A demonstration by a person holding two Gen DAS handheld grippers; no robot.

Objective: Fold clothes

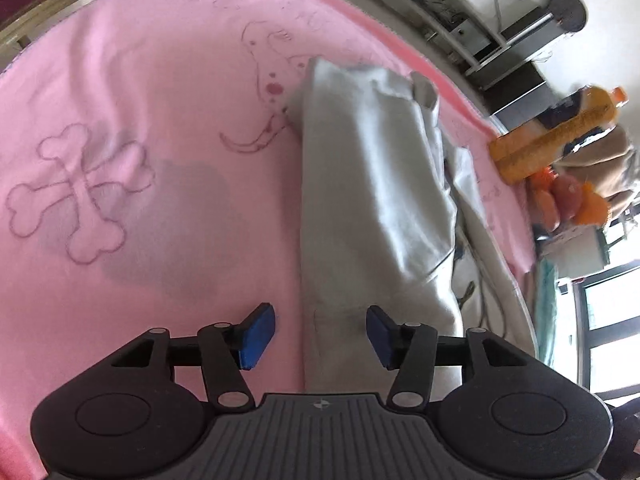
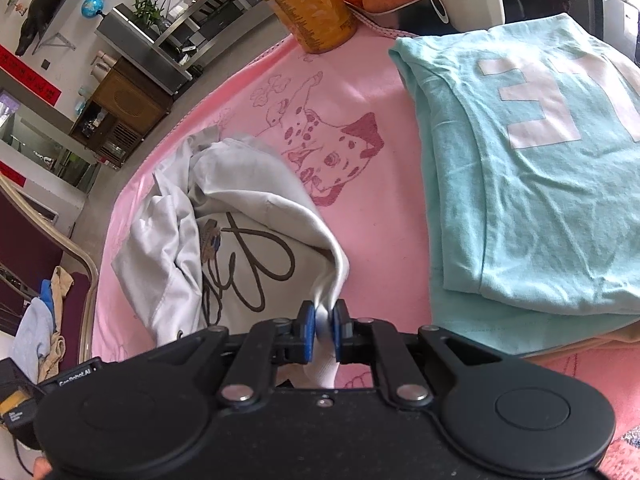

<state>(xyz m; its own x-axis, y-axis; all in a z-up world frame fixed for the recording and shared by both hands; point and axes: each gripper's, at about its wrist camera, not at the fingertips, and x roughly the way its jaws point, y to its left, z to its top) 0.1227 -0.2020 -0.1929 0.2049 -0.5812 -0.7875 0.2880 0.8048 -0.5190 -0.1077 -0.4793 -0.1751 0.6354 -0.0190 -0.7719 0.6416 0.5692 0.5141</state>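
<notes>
Right gripper [image 2: 323, 326] fingers clamp white shirt [image 2: 248, 220] hem | left gripper [image 1: 321, 334] fingers released, straddling shirt

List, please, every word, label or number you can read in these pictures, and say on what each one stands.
"E" and part of a further white letter: on the folded mint shirt.
Dark cursive script: on the white garment, not readable.
White print on the right gripper body: too blurred.
Print on the orange bottle: too small.
</notes>
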